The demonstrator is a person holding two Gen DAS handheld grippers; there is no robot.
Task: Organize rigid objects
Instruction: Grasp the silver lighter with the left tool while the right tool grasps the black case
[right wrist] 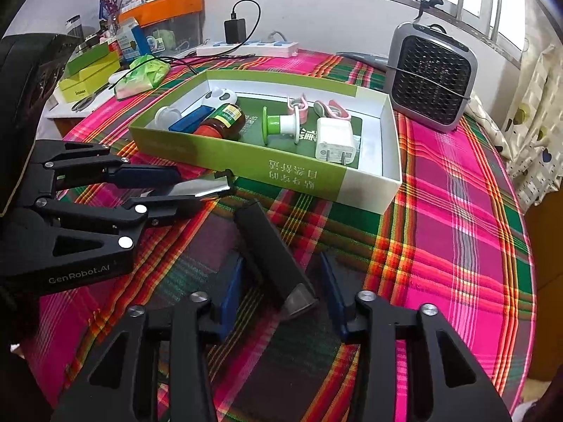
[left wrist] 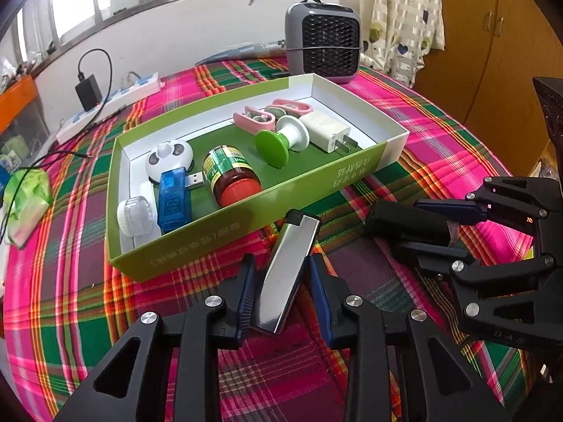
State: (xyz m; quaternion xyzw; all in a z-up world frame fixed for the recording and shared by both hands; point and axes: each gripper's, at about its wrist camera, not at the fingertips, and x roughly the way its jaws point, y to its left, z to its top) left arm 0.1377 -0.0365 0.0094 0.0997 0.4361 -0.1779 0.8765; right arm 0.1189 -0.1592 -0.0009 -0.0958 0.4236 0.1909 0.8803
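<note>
On the plaid-covered desk [left wrist: 440, 147], just in front of the green box [left wrist: 225, 225], the left tongs [left wrist: 281, 281] sit narrowed around a silver lighter [left wrist: 288, 270], blue pads close against its sides. Beside them, the right tongs [right wrist: 281, 299] bracket a black rectangular block [right wrist: 271, 256]; gaps show at both pads.

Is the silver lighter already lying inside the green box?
No: the silver lighter sits on the plaid cloth just outside the green box's near wall, between the left gripper's fingers.
</note>
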